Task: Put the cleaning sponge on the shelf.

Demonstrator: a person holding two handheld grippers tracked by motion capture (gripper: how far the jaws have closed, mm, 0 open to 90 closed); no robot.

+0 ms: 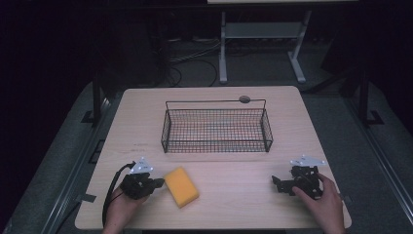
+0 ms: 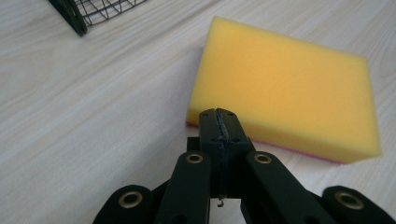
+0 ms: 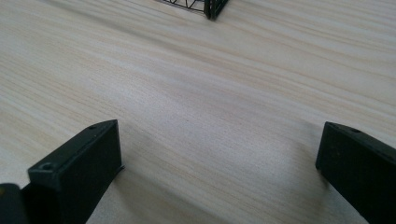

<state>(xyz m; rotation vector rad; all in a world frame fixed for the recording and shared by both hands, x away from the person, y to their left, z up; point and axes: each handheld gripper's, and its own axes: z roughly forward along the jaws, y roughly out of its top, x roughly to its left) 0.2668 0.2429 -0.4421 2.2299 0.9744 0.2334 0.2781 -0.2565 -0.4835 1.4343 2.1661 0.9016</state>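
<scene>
A pale wooden table (image 1: 214, 195) carries everything; a black wire basket (image 1: 216, 127) stands at its centre, toward twelve o'clock, with nothing seen inside; a yellow sponge (image 1: 181, 186) lies flat at about seven o'clock from the basket, well apart from it. The left gripper (image 1: 155, 183) is at nine o'clock of the sponge, just beside it, jaws pressed together on nothing; the right gripper (image 1: 278, 184) rests at about four o'clock from the basket, jaws spread wide over bare wood.
</scene>
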